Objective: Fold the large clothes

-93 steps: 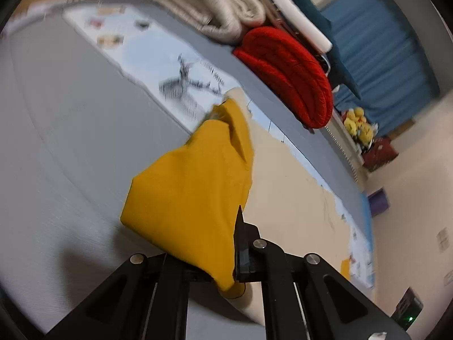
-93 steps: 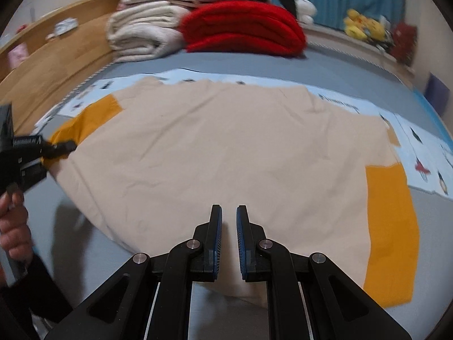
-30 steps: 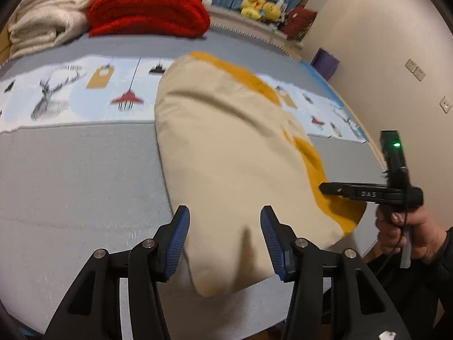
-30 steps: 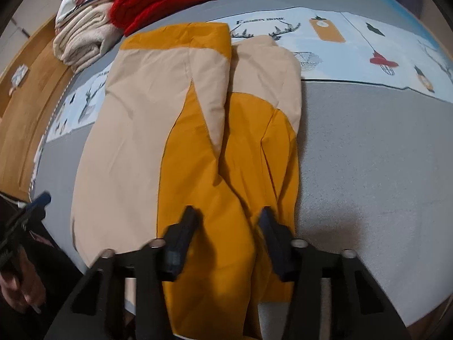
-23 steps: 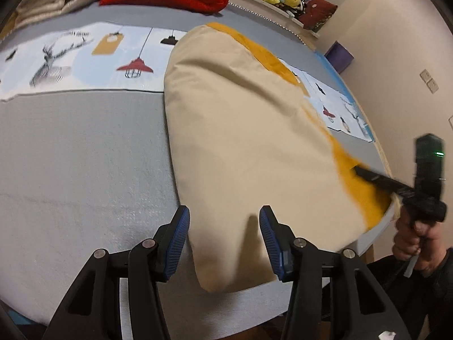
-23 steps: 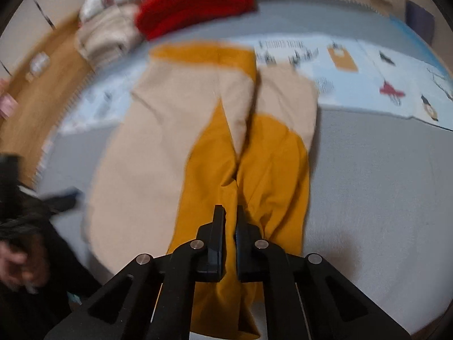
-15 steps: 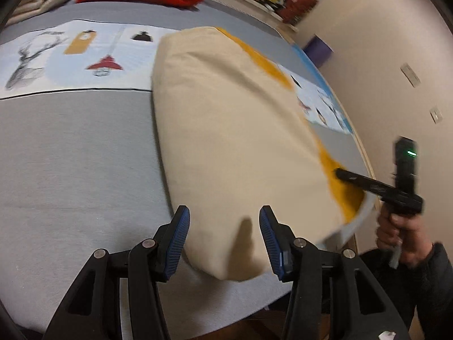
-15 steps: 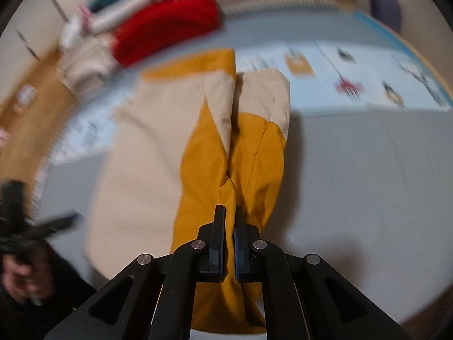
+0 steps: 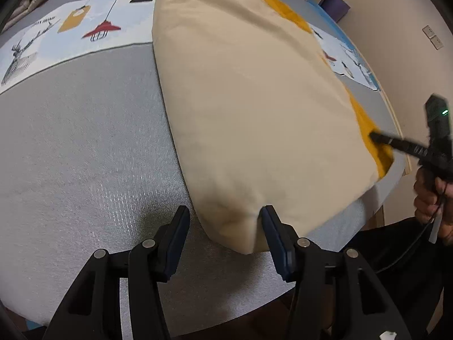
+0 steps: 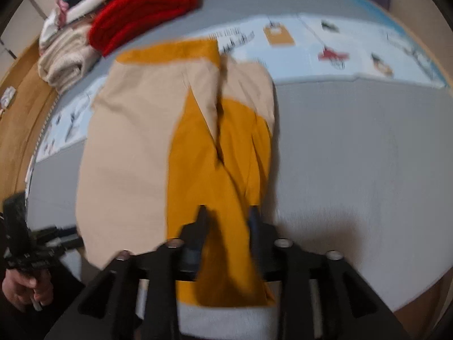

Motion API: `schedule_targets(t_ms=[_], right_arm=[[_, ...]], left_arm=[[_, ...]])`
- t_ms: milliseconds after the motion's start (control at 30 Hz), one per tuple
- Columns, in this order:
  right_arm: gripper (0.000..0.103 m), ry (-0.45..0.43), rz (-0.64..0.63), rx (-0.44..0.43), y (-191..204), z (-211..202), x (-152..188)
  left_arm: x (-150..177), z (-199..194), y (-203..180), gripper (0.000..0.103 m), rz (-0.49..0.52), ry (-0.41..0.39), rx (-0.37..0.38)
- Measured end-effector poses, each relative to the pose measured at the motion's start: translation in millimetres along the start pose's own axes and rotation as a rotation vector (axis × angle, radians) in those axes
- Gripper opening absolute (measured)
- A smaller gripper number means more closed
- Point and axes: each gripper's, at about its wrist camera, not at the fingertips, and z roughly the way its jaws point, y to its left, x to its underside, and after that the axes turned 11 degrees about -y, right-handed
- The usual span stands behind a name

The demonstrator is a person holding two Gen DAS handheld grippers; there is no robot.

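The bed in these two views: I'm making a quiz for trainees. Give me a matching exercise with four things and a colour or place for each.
Things:
1. folded garment
2. thick blanket
3. towel stack
4. left hand-held gripper

Descriptions:
A. red
B. at the garment's near beige corner
C. off-white, left of the red one
D. beige and mustard yellow

Pairs: 1-D, 2-A, 3-C, 4-B
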Motion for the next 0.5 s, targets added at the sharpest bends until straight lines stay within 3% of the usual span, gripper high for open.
schedule_targets(t_ms=[133,167,200,333,400,500], right_arm=[[0.04,0.084,-0.026,-0.018,-5.7,8.1,16.2],[0.032,0.074,-0.048,-0.027,-3.8,5.1,17.1],[0.009,0.059,-0.08,-0.042,0.1,1.1,17.6],[0.005,0.014,-0.144,-0.108,9.4,-13.2,20.2],[0.004,0.077,-0.117,-0.063,0.0,-0.1,24.7],[0.004,0.166,-0.189,0.043,6.0,20.7,33.7]], left_arm=[[-1.4,-15.3,-4.6,0.048,0.008,-0.051,0.043],[-2.4,-16.7,-5.6,0.048,0.016,-0.058,0.052],[-2.6,-16.3,-7.5,0.048,0.03,-0.062,0.062],[2.1,5.5,-13.9,0.052,0.126,-0.012,-0.008],[7.0,17.2,-17.4,0.053,0.16,0.023,-0.039],[7.3,19.4,-22.0,0.053,0.186,0.055,-0.087]])
